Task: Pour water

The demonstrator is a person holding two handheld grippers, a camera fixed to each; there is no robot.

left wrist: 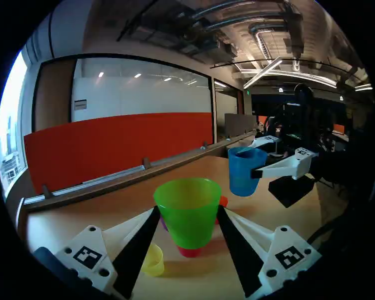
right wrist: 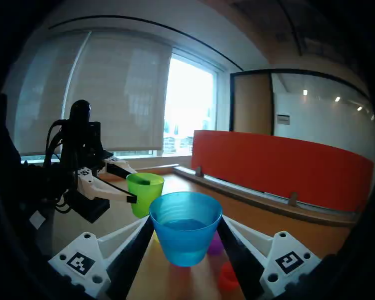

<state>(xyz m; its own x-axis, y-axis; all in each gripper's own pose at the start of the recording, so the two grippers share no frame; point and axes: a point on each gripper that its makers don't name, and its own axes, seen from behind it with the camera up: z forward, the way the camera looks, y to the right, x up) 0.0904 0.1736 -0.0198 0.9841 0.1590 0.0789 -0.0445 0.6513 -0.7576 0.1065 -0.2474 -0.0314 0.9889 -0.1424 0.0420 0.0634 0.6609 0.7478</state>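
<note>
Right gripper view: water (right wrist: 183, 225), blue cup (right wrist: 186, 247)

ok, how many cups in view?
5 at least: green cup in the left tongs, blue cup in the right tongs, and yellow cup, red cup, purple cup on the table beneath them. The held cups may hide more.

Glossy translucent plastic green cup (left wrist: 188, 215), blue cup (right wrist: 185, 235) likewise, smooth wooden table (left wrist: 82, 215)

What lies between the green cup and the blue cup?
Left gripper view: mostly bare table, plus a sliver of red cup beside the green cup, short of the blue cup.
</note>
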